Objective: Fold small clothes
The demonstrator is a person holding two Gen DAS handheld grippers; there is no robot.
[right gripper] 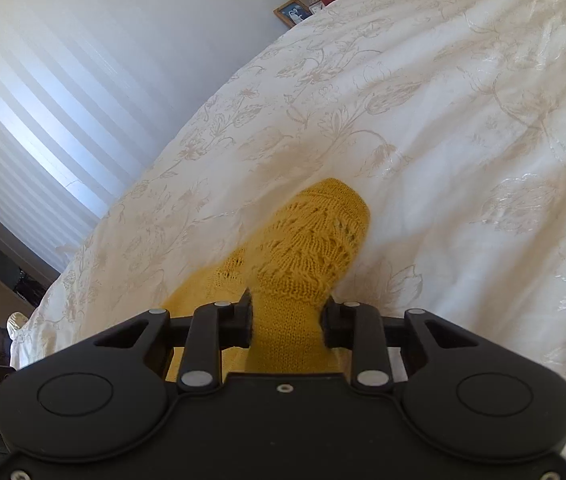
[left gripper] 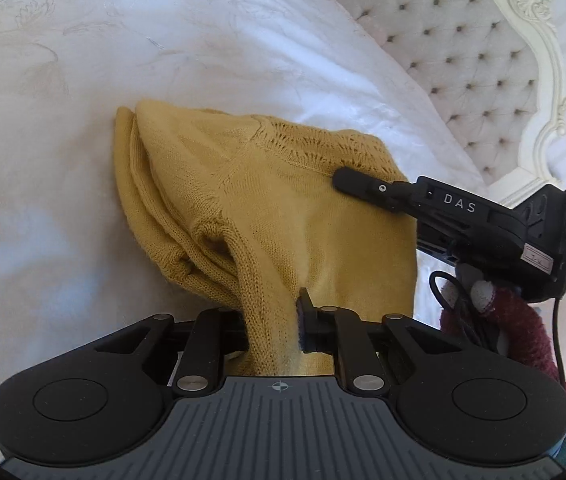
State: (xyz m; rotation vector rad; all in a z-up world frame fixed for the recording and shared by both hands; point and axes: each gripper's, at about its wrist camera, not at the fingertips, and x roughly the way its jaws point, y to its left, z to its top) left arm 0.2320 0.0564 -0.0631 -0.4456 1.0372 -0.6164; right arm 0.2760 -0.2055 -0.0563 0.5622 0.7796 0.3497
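1. The knit (left gripper: 283,208) is our task's thing: a small yellow garment on the bed (left gripper: 83,80), partly lifted, with its far end at 10 o'clock lying on the bedspread.
2. Our left gripper (left gripper: 283,320) has its jaws clamped on a bunched plain edge at 6 o'clock in the left view.
3. Our right gripper (right gripper: 287,320) has its jaws pinched on the lace end; in the left view it reaches in from 3 o'clock (left gripper: 363,182).
4. We judge the fold as only begun: both edges are caught, but nothing lies flat and doubled yet.
5. Left to do: carry the held edge over, lay it down, release and smooth.
6. The headboard (left gripper: 463,60) stands at 1 o'clock.
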